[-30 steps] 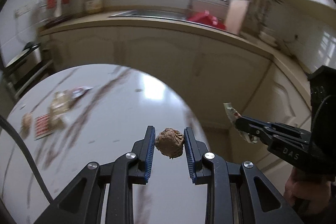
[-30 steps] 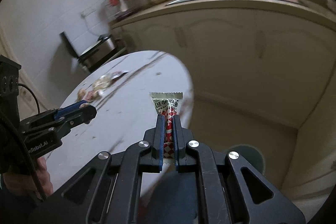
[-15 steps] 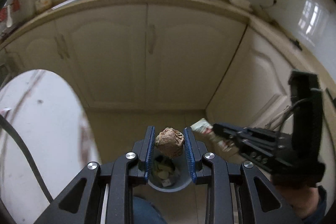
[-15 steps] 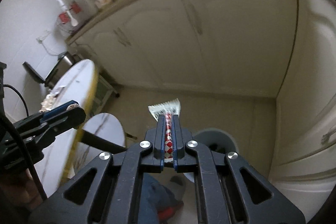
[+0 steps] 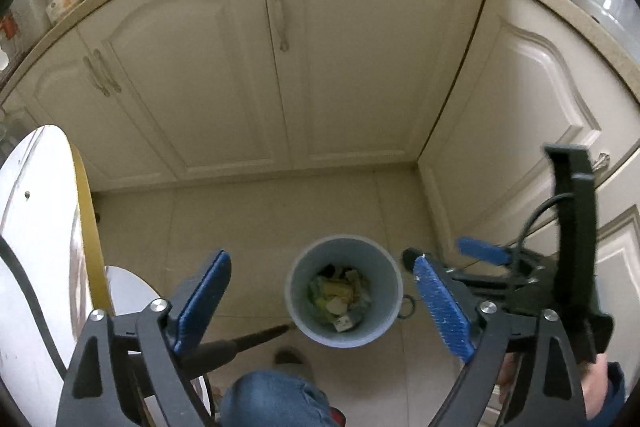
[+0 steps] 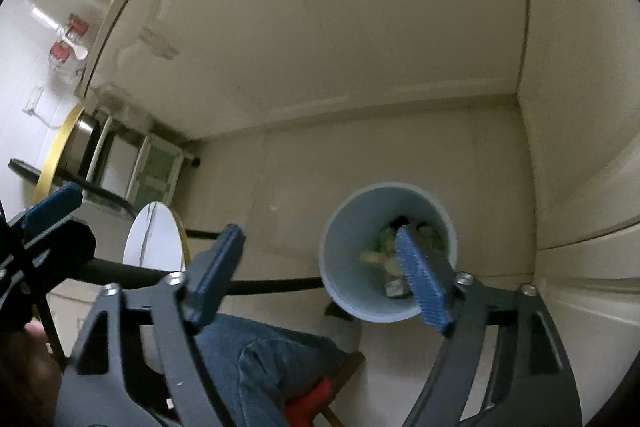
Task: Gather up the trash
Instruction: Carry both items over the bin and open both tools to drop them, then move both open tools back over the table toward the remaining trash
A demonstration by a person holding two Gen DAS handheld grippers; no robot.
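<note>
The trash bin, a pale blue round pail, stood on the tiled floor in the corner formed by the cream cabinets, already part-filled with wrappers and scraps. Directly above it hung the left gripper, its jaws having just been opening and now spread wide with nothing between them; the bin's mouth showed in the gap. The right gripper hovered beside it, its jaws likewise just opened and empty, the right-hand blue pad overlapping the bin's rim in the right wrist view. In the left wrist view the right gripper appeared just right of the bin, near the left one but apart from it. No carried item was visible in the air or on the floor around the pail, so the release appeared, as a judgement, to have landed inside. The marble-topped bench with its yellow edge lay at the far left; the person's denim-clad knee sat below the bin.

To finish this step well, the jaws should stay released and both tools should lift straight up, clear of the rim, before swinging back toward the bench, keeping the two grippers apart so that they do not collide.
</note>
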